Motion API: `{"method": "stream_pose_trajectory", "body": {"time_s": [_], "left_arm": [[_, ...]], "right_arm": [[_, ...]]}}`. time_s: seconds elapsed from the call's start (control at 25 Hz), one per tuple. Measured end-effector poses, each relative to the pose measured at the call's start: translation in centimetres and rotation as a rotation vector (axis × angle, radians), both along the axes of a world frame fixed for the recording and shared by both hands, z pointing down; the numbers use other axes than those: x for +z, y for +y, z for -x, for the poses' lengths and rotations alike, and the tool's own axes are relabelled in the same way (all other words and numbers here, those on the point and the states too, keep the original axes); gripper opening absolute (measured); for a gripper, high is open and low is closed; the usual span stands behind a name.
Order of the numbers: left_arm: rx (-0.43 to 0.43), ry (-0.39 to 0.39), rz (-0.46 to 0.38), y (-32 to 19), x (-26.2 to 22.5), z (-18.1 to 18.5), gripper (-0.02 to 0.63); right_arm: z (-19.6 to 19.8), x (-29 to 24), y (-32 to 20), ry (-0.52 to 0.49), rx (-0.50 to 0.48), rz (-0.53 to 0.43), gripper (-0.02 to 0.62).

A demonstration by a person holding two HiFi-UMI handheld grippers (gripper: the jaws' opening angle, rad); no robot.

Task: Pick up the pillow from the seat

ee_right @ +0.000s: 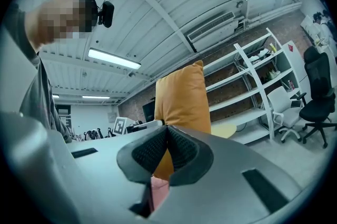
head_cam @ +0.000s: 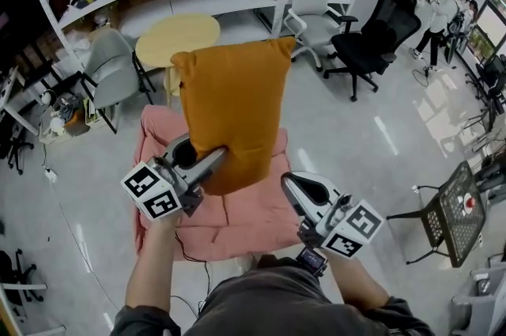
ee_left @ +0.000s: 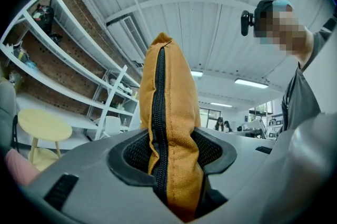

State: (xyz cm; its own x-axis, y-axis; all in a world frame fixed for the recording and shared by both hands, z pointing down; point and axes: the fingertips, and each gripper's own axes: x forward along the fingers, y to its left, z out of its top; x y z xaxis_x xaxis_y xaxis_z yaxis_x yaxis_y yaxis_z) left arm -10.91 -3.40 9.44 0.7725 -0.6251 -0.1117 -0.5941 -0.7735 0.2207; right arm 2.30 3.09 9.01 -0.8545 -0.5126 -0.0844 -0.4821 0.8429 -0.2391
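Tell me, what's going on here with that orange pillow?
A person has a hand-held gripper in each hand. The left gripper is clamped on the zipped edge of the pillow and holds it up in the air above the pink seat. The right gripper is shut and holds nothing, hanging low at the pillow's side.
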Motion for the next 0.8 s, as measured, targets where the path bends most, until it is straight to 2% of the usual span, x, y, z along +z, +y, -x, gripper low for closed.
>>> {"method": "stream_pose_trajectory", "body": {"time_s": [0.8], "left_arm": [[-0.006, 0.011, 0.018, -0.9, 0.8, -0.5, 0.222]], "right_arm": [[-0.1, 0.6, -0.9, 0.034, -0.013, 0.013, 0.014]]}}
